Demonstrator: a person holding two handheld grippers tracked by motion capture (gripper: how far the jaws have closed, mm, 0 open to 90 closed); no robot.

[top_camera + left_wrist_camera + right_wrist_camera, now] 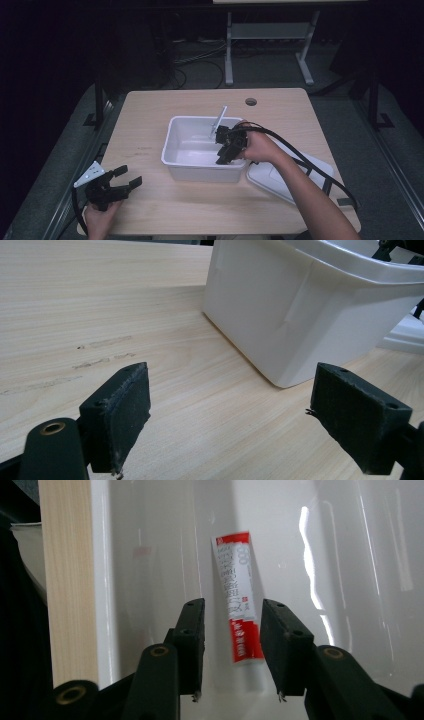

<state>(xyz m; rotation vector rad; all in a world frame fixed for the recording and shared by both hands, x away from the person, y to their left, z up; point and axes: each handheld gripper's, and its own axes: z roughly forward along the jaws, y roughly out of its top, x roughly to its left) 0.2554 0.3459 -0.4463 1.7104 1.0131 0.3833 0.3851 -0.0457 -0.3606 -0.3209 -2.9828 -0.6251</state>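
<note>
Toothpaste tube point(237, 597), flat, glossy, red and white, lies on the smooth floor of the white plastic tub point(172, 131). At the left, the left gripper point(120, 181) rests on the pale wood-grain table point(150, 107), its rough black pads point(117, 415) spread wide and holding nothing. In the tub, the right gripper point(230, 645) hovers with jaws parted either side of the tube's lower end. A white lid point(270, 177) lies just right of the tub.

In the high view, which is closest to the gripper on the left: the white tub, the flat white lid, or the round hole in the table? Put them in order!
From the left gripper:
1. White tub, mid-table.
2. White lid, right of the tub.
3. Round hole, far edge.
</note>
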